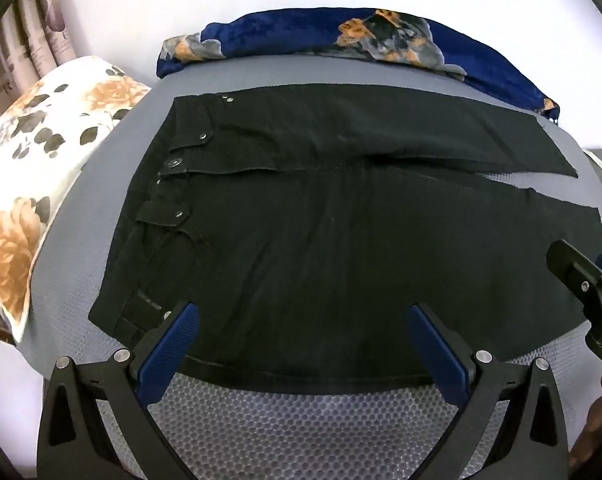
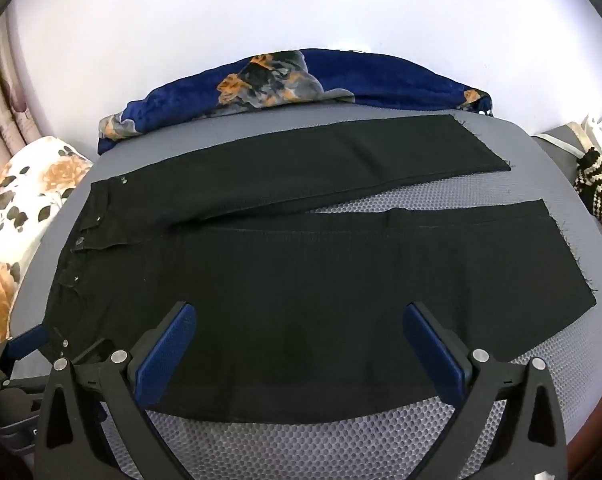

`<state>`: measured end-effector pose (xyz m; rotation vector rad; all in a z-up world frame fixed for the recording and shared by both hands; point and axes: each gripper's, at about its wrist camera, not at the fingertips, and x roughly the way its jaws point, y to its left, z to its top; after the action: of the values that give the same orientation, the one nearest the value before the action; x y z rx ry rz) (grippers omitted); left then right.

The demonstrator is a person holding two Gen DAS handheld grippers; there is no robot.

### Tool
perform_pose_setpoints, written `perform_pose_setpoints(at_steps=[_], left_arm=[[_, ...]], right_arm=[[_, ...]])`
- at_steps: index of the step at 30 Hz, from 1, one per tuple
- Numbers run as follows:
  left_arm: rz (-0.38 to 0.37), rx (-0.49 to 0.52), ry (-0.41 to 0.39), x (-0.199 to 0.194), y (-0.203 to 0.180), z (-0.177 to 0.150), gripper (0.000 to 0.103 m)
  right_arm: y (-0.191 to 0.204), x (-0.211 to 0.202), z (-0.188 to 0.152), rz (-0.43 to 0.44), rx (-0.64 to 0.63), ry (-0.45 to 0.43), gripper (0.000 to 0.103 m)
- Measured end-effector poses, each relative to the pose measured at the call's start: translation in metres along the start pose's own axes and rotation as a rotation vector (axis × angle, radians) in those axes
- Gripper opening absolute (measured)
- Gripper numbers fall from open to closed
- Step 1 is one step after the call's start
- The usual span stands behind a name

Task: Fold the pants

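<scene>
Left wrist view: you're holding the left gripper [image 1: 303,316] over the near edge of the black pants [image 1: 341,240], jaws spread wide, nothing between the blue pads [image 1: 169,352]. The pants are lying flat on the grey mesh bed cover [image 1: 301,432], waistband pointing left, legs running right. Waist buttons are showing at the left. The right gripper [image 1: 589,292] is poking in at the right edge, near the leg hems; from this view you can't tell its jaw state. A floral pillow [image 1: 41,168] is sitting left of the pants, a blue blanket [image 1: 341,36] is lying behind them.

Right wrist view: you're holding the right gripper [image 2: 301,316] over the near leg, jaws wide apart, gripping nothing. The two legs are splaying apart toward the right, grey cover showing between them. The near hem is fraying. The left gripper [image 2: 25,344] is peeking in at the lower left by the waistband. A striped black-and-white cloth [image 2: 601,196] is lying at the far right.
</scene>
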<state>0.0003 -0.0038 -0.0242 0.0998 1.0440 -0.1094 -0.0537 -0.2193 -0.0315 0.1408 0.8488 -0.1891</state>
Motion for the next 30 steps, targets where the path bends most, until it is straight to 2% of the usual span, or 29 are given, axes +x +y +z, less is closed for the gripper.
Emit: perform_pose_setpoints(at_steps=[30], left_arm=[[0.030,0.022,0.030,0.011,-0.006,-0.002,0.103]], right_arm=[[0.002,0.005,-0.001,-0.014,0.001,0.023,0.103]])
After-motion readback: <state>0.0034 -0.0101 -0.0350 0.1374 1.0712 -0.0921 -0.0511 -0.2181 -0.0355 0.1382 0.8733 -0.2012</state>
